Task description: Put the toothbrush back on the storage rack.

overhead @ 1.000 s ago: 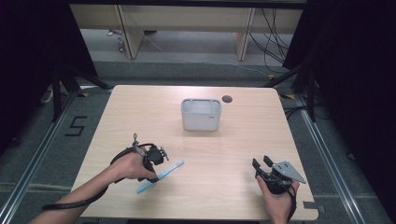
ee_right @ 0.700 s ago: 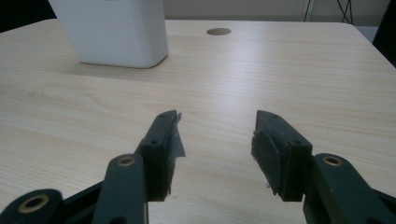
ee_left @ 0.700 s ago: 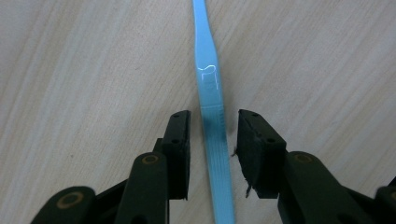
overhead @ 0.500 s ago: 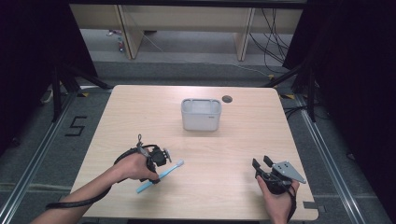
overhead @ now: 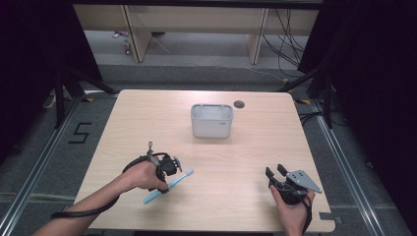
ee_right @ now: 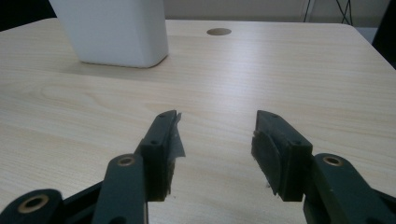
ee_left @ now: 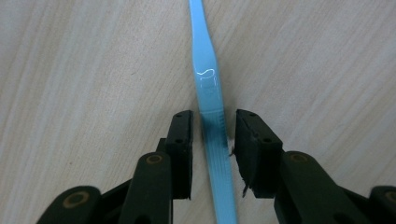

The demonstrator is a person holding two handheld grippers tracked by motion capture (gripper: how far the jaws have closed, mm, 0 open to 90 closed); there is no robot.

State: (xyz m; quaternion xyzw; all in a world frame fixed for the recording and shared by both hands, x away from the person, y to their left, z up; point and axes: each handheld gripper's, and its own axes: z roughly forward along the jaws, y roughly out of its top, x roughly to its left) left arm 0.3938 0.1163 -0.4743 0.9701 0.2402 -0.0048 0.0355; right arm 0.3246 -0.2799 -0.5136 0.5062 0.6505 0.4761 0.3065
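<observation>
In the high view, a blue toothbrush (overhead: 169,185) lies slantwise on the wooden desk (overhead: 255,147) near its front left part. The left tool (overhead: 169,167) is lowered over the middle of the handle. The right tool (overhead: 276,173) rests near the front right edge, well apart from the toothbrush. A white container (overhead: 211,121) stands farther back, near the middle, with a small round hole (overhead: 239,104) just beside it.

In the left gripper view, the toothbrush (ee_left: 211,116) runs straight between the two black jaws. The jaws have just been closing and stand narrow, with a thin gap still on each side of the handle.

In the right gripper view, the right tool (ee_right: 215,140) stands wide with only bare desk between its jaws, and the container (ee_right: 112,30) is ahead to the left.
</observation>
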